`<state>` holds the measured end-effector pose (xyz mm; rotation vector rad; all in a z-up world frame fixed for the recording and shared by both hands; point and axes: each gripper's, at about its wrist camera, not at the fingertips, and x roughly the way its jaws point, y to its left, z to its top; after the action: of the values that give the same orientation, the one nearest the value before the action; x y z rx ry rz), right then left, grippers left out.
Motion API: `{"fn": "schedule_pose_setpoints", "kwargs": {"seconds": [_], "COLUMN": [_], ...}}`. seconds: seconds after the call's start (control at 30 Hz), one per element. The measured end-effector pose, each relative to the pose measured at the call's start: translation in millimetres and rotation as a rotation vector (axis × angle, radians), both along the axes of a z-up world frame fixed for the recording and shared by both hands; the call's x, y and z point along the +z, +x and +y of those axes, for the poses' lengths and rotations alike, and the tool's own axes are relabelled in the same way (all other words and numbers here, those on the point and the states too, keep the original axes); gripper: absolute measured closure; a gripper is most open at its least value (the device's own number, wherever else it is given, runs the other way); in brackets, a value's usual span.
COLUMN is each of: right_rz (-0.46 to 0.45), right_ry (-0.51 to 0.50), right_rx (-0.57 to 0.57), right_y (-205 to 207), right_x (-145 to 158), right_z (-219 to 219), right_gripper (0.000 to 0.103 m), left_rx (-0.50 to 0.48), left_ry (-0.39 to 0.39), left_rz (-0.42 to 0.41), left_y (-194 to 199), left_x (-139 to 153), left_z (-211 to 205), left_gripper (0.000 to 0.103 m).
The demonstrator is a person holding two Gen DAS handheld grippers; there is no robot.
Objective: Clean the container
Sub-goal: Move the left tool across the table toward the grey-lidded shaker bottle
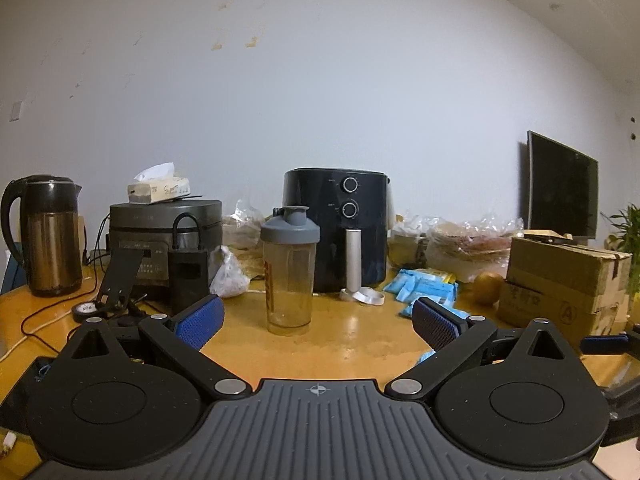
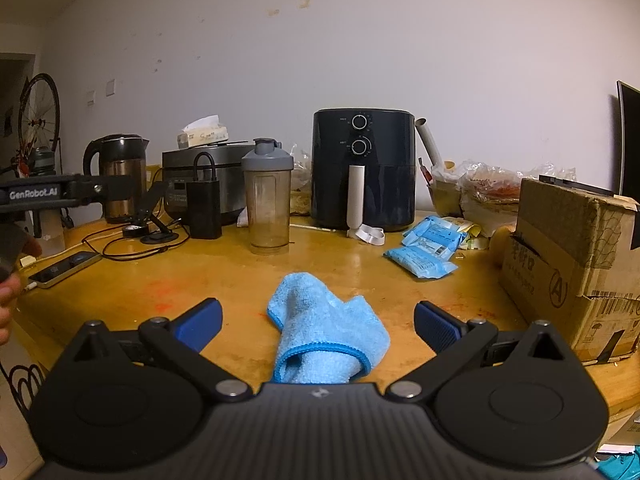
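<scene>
Both jaws spread, empty. Close your right gripper (image 2: 318, 322) on the crumpled blue microfibre cloth (image 2: 326, 330) lying between them; steady the clear grey-lidded shaker bottle (image 1: 290, 270) ahead with your left gripper (image 1: 318, 320).

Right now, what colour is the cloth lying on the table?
Light blue; the cloth shows best in the right wrist view.

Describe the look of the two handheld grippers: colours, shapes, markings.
Both match. The left gripper and right gripper have matte black bodies with a ribbed grey centre plate bearing a small crosshair mark, two round black discs, angular black linkage arms with silver pivot pins, and textured blue finger pads. White "GenRobot.AI" lettering marks the left one's side in the right view.
</scene>
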<state>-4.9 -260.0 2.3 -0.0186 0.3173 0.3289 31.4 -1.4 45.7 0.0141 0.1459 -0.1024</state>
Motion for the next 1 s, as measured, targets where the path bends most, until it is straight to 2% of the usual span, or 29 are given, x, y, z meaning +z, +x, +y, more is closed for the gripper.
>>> {"fn": "schedule_pose_setpoints", "kwargs": {"seconds": [0.4,1.0], "right_rz": [-0.009,0.010], "right_ry": [-0.002,-0.017], "right_rx": [-0.005,0.015], "right_y": [-6,-8], "right_x": [1,-1], "right_z": [0,2], "right_gripper": [0.000,0.000], "left_rx": [0.012,0.070], "left_ry": [-0.036,-0.013], "left_rz": [0.024,0.039], "left_y": [17,55], "left_x": [-2,14], "left_z": [3,1], "left_gripper": [0.000,0.000]}}
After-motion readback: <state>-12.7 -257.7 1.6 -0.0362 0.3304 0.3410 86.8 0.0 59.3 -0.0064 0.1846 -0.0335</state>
